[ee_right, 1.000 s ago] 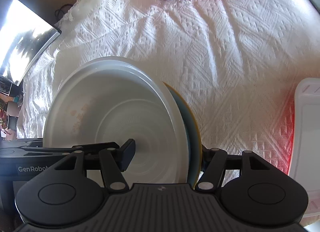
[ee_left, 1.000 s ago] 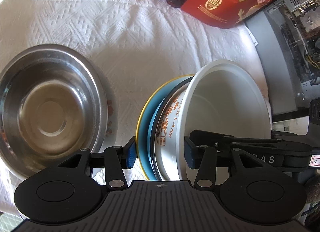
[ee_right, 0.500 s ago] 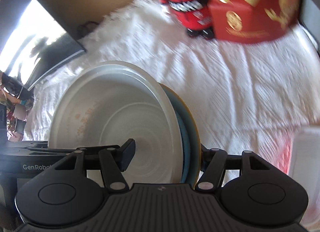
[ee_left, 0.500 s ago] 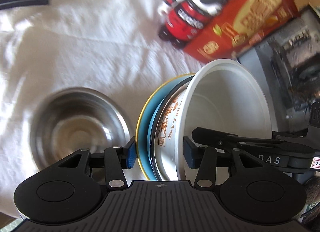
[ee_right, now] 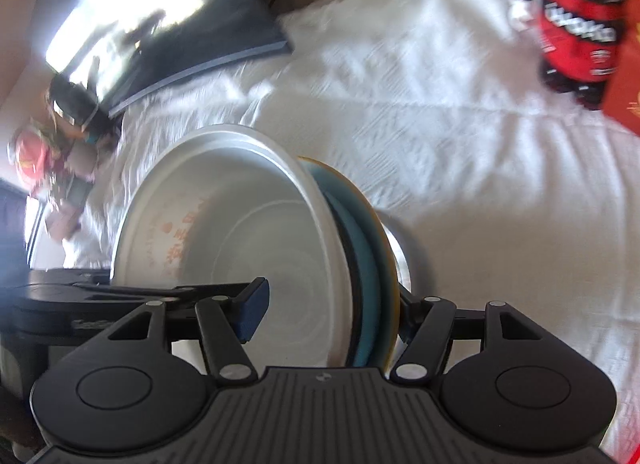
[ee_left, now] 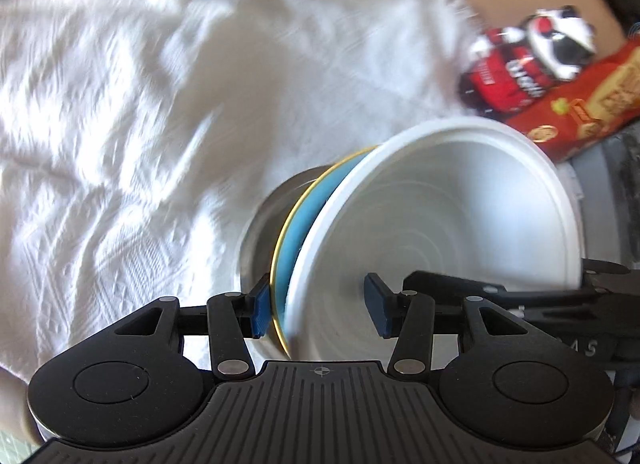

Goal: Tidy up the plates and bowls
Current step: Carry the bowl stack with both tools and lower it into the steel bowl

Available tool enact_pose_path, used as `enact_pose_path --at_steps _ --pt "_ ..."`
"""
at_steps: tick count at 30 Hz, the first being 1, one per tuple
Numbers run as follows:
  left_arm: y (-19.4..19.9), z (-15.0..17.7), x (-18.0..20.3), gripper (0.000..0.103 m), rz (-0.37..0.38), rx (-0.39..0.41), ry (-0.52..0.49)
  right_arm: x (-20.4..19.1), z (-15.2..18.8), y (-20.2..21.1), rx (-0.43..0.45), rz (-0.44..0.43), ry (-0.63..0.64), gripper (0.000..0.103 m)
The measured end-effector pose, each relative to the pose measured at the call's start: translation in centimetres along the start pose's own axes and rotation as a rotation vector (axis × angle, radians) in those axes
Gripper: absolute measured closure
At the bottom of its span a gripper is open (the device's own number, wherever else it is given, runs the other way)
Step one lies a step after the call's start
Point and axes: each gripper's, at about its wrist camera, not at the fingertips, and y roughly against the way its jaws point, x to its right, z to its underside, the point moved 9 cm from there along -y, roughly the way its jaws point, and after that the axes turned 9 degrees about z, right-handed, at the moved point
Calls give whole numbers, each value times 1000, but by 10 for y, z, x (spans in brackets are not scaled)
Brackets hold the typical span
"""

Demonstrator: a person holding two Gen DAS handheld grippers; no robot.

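A white bowl (ee_left: pixel 448 215) with orange lettering sits nested on a blue plate with a yellow rim (ee_left: pixel 298 232), and the stack hangs tilted above the white cloth. My left gripper (ee_left: pixel 318 306) is shut on one edge of the stack, one pad on the plate's rim, the other inside the bowl. On the opposite edge my right gripper (ee_right: pixel 328 314) is shut on the same white bowl (ee_right: pixel 240 232) and blue plate (ee_right: pixel 368 264). A steel bowl (ee_left: pixel 258 232) lies directly behind the stack, mostly hidden; only its rim (ee_right: pixel 402 260) shows in the right wrist view.
A red drink bottle (ee_left: pixel 520 67) and a red snack packet (ee_left: pixel 580 103) stand at the far right. A grey machine (ee_left: pixel 608 183) sits beyond them. A dark screen (ee_right: pixel 160 23) lies at the cloth's far left corner. The white tablecloth (ee_left: pixel 120 143) spreads to the left.
Both grippers have carried the bowl-and-plate stack sideways over the steel bowl, which went from the left of the view to behind the stack. The bottle and packet slid to the right.
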Motion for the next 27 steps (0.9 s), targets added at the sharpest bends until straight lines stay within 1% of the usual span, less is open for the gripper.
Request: enact_pose_path --at_steps 2,5,7,8,10,14,17,21,27 --pt "-12 4 -12 52 6 -32 36 -7 3 -17 -29 10 24 38" --pt "-23 11 -20 53 30 -67 53 -7 8 -41 -88 27 5 38" --pt "-23 8 -19 54 76 -65 58 -2 14 -53 -112 37 -8 38" --pt "-23 7 -19 54 85 -67 63 4 17 -59 -122 43 -21 38" --pt "-26 7 -20 54 75 -77 55 13 15 -66 -127 43 -46 38" --pt "-28 5 -20 56 84 -79 57 16 9 -65 -113 40 -45 40" --pt "-22 4 -21 58 98 -73 52 19 12 -62 -112 53 -51 44" --pt "-20 3 -20 59 108 -76 63 24 13 -58 -114 48 -59 48" --pt "-19 4 -19 59 104 -78 62 20 16 -54 -109 92 -20 49"
